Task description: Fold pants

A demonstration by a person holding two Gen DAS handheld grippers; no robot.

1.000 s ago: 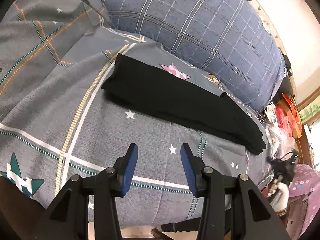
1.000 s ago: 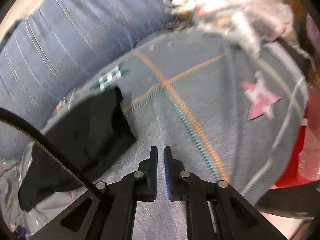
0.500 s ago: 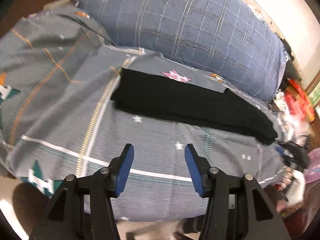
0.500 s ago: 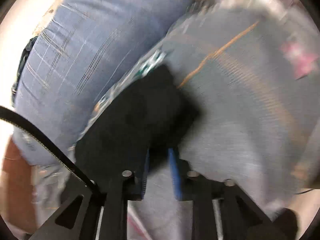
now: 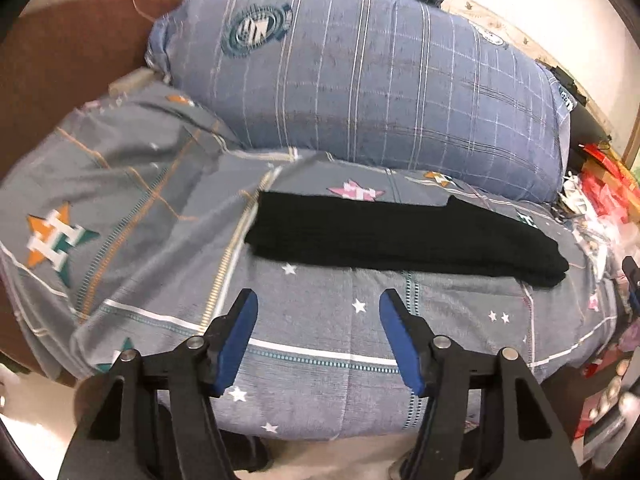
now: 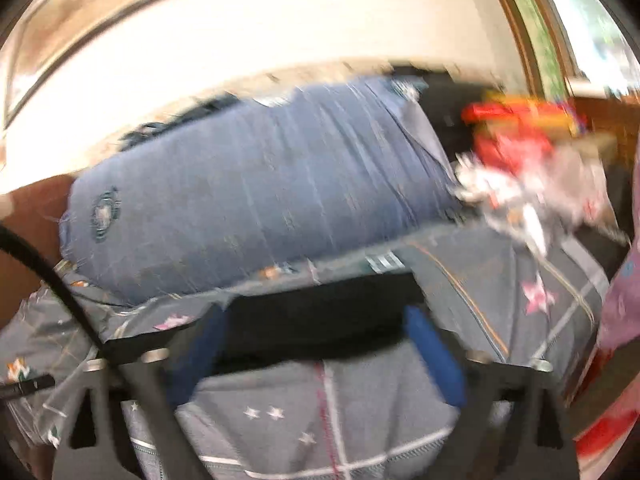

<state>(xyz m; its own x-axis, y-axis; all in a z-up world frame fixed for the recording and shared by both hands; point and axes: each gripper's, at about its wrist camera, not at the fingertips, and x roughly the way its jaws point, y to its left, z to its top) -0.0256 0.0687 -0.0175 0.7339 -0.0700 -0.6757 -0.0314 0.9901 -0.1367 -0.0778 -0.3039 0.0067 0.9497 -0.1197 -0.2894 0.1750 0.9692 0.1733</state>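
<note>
We see the left gripper (image 5: 318, 320) opening over the gray bedsheet (image 5: 312, 396), empty. The right gripper (image 6: 316, 344) is spreading wide, empty too. The folded black pants (image 5: 400, 236) lie beside the blue pillow (image 5: 380, 80).

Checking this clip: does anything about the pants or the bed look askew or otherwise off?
Nothing is damaged or spilled. The black pants lie flat in a long folded strip on the grey bedspread. One oddity: the strip's far edge has a small step, so the layers are not quite flush.
</note>
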